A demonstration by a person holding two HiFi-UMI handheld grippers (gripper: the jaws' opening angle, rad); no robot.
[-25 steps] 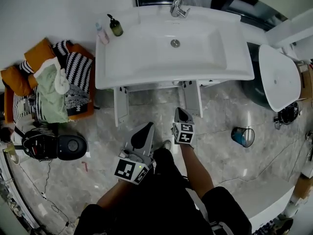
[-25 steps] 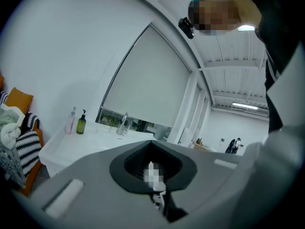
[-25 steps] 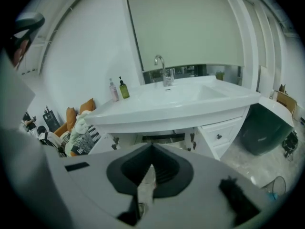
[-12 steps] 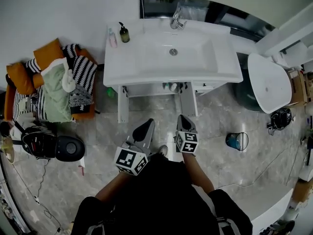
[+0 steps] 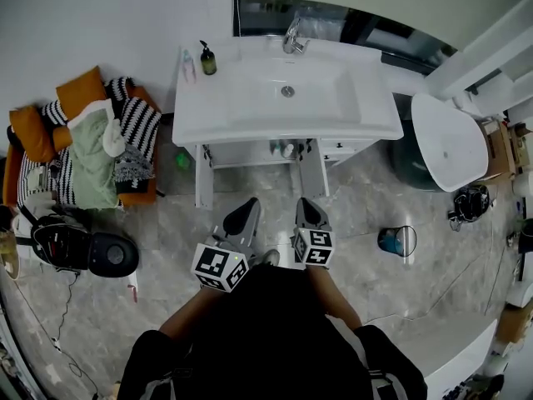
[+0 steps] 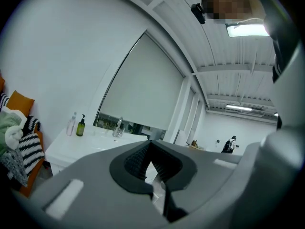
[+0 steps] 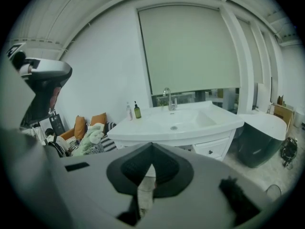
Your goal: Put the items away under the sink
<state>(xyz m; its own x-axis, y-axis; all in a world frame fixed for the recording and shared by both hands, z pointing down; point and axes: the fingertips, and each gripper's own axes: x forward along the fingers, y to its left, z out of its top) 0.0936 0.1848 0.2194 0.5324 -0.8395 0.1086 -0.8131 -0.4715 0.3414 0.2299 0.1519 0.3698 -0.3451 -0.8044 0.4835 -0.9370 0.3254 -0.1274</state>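
Left: our left gripper [image 5: 243, 215] is clenched, jaw tips meeting with nothing between them; we hold it low in front of us, aimed toward the sink [image 5: 241, 119].
Right: our right gripper [image 5: 306, 208] is clenched and empty too, just beside the left one.
Ahead: the sink stands well apart from both grippers, its faucet [image 5: 291, 38] at the back edge.
On the sink: a dark pump bottle [image 5: 207, 59] and a pale bottle [image 5: 188, 63] stand upright side by side at the back left corner.
Under the sink: small items [image 5: 280, 148] show in the open space; we cannot tell what they are.
Left of the sink: an orange chair [image 5: 71, 90] piled with clothes [image 5: 96, 152].
Floor: a small bin [image 5: 396, 242] stands to the right of the grippers.
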